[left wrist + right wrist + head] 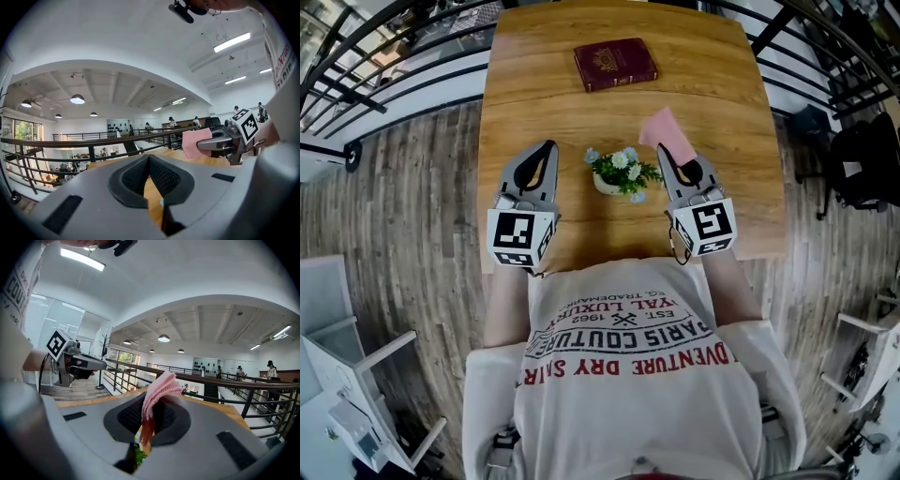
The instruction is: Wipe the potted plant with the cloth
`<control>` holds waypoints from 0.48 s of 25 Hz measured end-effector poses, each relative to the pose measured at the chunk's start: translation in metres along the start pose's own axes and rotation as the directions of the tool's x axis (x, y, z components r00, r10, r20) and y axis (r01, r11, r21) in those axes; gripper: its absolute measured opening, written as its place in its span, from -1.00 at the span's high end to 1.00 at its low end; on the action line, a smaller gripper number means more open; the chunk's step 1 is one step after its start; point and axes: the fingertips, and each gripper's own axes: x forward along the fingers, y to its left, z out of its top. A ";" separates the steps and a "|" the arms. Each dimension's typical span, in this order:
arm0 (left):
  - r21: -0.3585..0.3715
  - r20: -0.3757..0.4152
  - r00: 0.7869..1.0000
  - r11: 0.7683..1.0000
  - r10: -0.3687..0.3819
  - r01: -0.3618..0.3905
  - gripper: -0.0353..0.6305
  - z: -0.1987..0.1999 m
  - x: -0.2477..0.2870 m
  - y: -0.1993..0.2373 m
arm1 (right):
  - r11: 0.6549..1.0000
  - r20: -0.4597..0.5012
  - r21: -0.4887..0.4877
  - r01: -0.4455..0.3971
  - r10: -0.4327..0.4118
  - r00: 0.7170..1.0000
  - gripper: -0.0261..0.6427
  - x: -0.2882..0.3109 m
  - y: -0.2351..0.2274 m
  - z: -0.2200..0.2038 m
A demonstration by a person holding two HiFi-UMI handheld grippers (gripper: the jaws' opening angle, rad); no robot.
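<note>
— Left gripper (547, 150)?
— Jaws pressed together, nothing between them. It is held over the near part of the wooden table (712, 84), pointing away from the person.

— Where is the potted plant (622, 172)?
— On the table, a small white pot of green leaves and pale flowers. It stands just right of the left gripper and just left of the right gripper (664, 152), between the two.

— And the cloth (667, 131)?
— Pink, clamped in the right gripper's jaws. Its free end sticks out past the tips, apart from the plant in the head view.

— Beyond them?
— A dark red book (615, 64) lies flat, well ahead of both grippers, near the table's far edge.
</note>
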 end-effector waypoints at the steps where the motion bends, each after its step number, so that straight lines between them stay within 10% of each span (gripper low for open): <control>1: 0.001 0.004 1.000 1.000 -0.001 0.001 0.84 0.001 0.000 0.000 | 1.000 0.000 0.005 0.005 -0.005 1.000 0.82 0.000 -0.001 0.000; 12: 0.020 -0.010 1.000 1.000 -0.002 0.002 0.84 -0.001 0.002 0.001 | 1.000 -0.007 0.008 0.016 -0.016 1.000 0.82 0.005 0.002 -0.001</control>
